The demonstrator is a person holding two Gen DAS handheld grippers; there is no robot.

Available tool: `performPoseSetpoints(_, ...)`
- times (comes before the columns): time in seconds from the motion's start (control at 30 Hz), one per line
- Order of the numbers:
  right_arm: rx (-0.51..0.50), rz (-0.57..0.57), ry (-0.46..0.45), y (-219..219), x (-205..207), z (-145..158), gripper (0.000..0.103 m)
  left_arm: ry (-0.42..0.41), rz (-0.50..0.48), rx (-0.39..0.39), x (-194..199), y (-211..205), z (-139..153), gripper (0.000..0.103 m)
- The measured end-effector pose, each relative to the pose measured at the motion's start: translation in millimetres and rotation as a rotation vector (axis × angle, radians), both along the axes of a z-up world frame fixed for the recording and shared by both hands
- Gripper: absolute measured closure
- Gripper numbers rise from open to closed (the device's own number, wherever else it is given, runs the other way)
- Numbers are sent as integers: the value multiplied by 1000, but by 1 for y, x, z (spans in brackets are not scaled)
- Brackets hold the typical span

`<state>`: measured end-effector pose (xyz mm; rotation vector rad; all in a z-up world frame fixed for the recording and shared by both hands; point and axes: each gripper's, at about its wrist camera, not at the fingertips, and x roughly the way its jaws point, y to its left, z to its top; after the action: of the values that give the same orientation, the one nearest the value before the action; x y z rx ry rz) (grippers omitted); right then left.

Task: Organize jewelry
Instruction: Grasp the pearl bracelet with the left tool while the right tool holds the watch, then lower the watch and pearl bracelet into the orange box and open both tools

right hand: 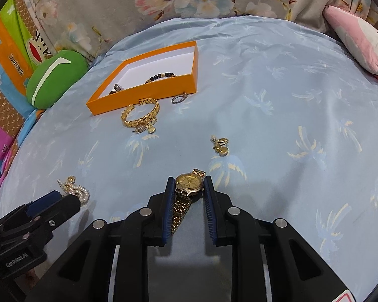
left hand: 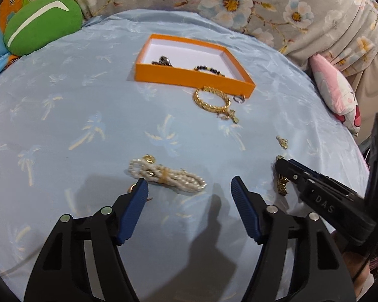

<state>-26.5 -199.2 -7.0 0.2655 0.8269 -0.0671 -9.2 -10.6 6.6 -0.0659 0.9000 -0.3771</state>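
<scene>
Right gripper (right hand: 189, 185) clamped on the gold watch (right hand: 189, 183) low over the bedsheet (right hand: 277, 95), left gripper (left hand: 189, 188) spread near the pearl strand (left hand: 166, 176), two pieces in the orange box (right hand: 143, 89), bangle (right hand: 141, 117), ring (right hand: 178, 99) and earring (right hand: 220, 146) left outside.

1. Box (right hand: 148, 93) sits on the bed cover (right hand: 277, 115), toward its far left edge; beaded bracelet (right hand: 161, 76) and a small piece lie in it.
2. Chain bracelet (right hand: 139, 117) and ring (right hand: 179, 98) lie just before the box's near wall.
3. Earring (right hand: 220, 145) near mid-cover.
4. Watch (right hand: 189, 183) nearer, behind it the earring.
5. Pearl strand (left hand: 166, 176) left of the watch, near edge.
</scene>
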Motion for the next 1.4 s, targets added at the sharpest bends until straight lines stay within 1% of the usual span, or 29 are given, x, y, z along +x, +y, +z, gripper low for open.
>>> performPoseSetpoints(0.1, 4, 0, 0, 0, 0, 0, 82, -30, 31, 60, 5, -7, -1, 37)
performPoseSetpoints(0.17, 5, 0, 0, 0, 0, -1, 82, -14, 53, 61, 10, -4, -3, 38)
performPoseSetpoints(0.23, 5, 0, 0, 0, 0, 0, 82, -16, 64, 67, 12, -1, -3, 42)
performPoseSetpoints(0.27, 5, 0, 0, 0, 0, -1, 82, -17, 67, 72, 13, 0, -3, 47)
performPoseSetpoints(0.3, 4, 0, 0, 0, 0, 0, 82, -20, 70, 78, 14, 2, -3, 55)
performPoseSetpoints(0.33, 4, 0, 0, 0, 1, -1, 82, -22, 73, 80, 15, 4, -3, 60)
performPoseSetpoints(0.4, 2, 0, 0, 1, 1, -1, 82, -13, 70, 64, 17, 8, -3, 75)
performPoseSetpoints(0.47, 3, 1, 0, 1, 1, -1, 82, 8, 64, 30, 21, 13, -3, 83)
performPoseSetpoints(0.5, 3, 0, 0, 1, 1, -1, 82, 17, 64, 16, 22, 15, -3, 85)
performPoseSetpoints(0.67, 2, 0, -3, 1, 1, -1, 82, 10, 50, 2, 22, 14, -1, 89)
performPoseSetpoints(0.93, 8, 7, -27, 4, 0, 7, 82, -7, 44, -6, 25, 15, 9, 89)
performPoseSetpoints(1.07, 6, 15, -49, 4, 3, 17, 82, -32, 43, -8, 30, 15, 19, 89)
performPoseSetpoints(1.23, -15, 33, -79, 5, 19, 31, 82, -75, 43, -8, 46, 12, 37, 89)
performPoseSetpoints(1.4, -22, 50, -99, 3, 48, 42, 82, -121, 37, 7, 74, 2, 54, 89)
